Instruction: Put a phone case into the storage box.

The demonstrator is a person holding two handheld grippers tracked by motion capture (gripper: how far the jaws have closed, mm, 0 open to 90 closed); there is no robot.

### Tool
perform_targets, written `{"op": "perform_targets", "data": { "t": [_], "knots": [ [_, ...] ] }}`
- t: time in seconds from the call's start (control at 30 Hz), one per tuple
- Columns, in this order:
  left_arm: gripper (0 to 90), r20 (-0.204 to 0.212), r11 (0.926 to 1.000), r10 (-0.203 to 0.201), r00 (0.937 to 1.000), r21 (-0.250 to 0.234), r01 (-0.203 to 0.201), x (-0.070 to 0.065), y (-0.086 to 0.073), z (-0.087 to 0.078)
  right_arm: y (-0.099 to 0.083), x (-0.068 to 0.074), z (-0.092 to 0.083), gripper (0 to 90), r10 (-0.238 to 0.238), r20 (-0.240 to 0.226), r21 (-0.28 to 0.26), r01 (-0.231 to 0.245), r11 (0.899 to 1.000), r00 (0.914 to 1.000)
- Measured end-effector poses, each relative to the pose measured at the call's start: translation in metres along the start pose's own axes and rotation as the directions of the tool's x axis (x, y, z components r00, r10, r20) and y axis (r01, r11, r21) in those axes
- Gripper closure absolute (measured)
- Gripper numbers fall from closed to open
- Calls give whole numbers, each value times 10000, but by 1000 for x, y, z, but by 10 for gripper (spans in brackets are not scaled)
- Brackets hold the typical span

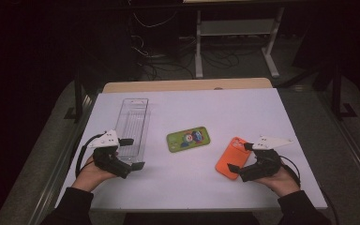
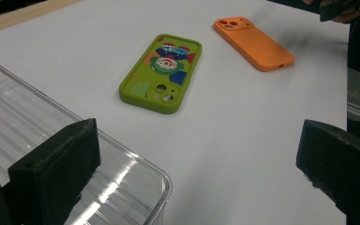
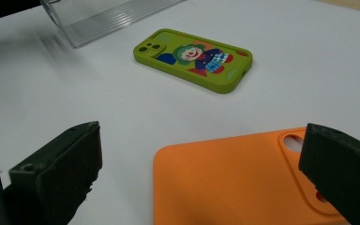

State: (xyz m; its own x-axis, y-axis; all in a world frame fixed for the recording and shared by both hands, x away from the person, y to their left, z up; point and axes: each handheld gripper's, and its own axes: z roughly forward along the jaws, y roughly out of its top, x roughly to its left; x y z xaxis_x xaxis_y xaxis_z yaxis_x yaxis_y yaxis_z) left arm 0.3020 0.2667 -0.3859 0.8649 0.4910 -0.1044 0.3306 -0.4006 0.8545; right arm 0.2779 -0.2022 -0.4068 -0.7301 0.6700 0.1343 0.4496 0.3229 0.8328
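At the lower right of the high view, the right gripper [image 1: 238, 157] stands wide open, gripping nothing, over the matte orange rectangular silicone phone case [image 1: 233, 157] with its camera cutout. At lower left, the left gripper [image 1: 132, 153] gapes wide beside the clear ribbed plastic tray [image 1: 132, 123].

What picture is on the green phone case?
A colourful clown on the green phone case, with a green hat and red, blue and orange patches. It shows best in the right gripper view.
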Motion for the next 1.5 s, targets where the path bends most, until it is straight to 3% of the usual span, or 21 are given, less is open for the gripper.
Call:
{"op": "perform_targets", "data": {
  "t": [0.53,0.83,0.97,1.27,1.5],
  "knots": [
    [0,35,10000,-19,10000,-29,19,-1,0,0,13,-3,4,0,77,170,257,-81,9996,9998],
    [0,12,10000,-20,10000,-64,20,-1,0,1,26,-7,17,74,21,56,596,-24,9982,10000],
    [0,23,10000,7,10000,-55,-7,-1,0,1,32,-8,25,138,62,138,881,-74,9961,9999],
    [0,13,10000,44,10000,-29,-44,0,0,1,46,-3,44,296,94,-233,1599,-55,9871,9997],
    [0,2,10000,51,10000,-17,-51,0,0,1,48,0,63,504,213,-473,2346,-96,9720,9987]
  ]
}}
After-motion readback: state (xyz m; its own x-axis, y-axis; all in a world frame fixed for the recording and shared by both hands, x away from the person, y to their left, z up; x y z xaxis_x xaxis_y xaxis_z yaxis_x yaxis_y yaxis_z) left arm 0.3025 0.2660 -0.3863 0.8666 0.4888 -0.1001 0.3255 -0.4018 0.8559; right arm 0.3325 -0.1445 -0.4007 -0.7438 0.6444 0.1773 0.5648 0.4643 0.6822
